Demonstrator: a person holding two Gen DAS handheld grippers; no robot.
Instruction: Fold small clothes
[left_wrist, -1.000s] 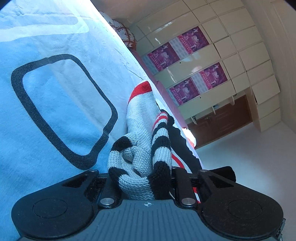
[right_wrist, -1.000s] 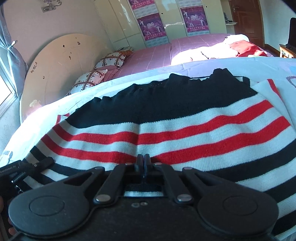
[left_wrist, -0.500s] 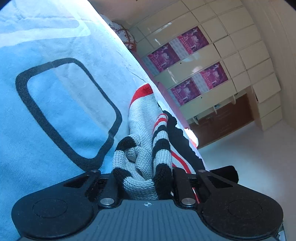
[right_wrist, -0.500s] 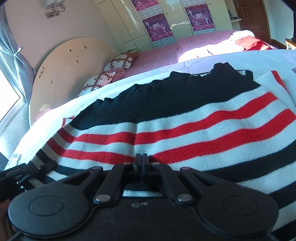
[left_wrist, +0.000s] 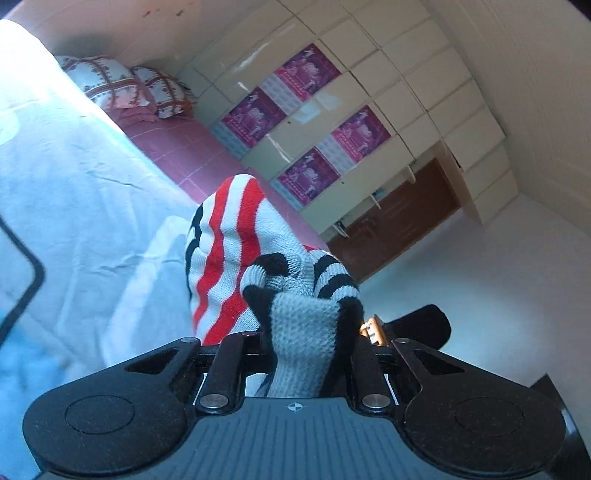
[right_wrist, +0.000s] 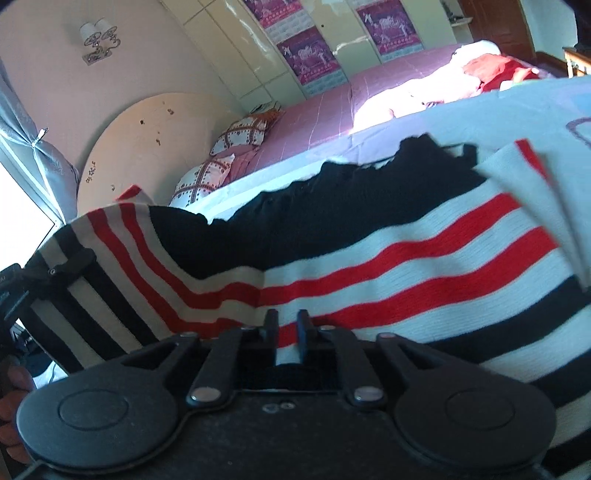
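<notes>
1. Here the left gripper (left_wrist: 301, 343) is clenched on a bunched corner of the striped knit garment (right_wrist: 369, 266) and holds it up off the pale blue bedsheet (left_wrist: 92, 206) — the fold looks to be in mid-swing.
2. The right gripper (right_wrist: 287, 326) has its jaws opening, with striped knit lying between them but no longer pinched; the rest of the garment lies spread flat on the sheet ahead of it.
3. Next, I judge, the raised corner must be carried across the flat part and laid edge to edge.
4. Around: patterned pillows (right_wrist: 236, 140) and red clothes (right_wrist: 495, 70) on the pink bed beyond — well apart, nothing blocking the fold.
</notes>
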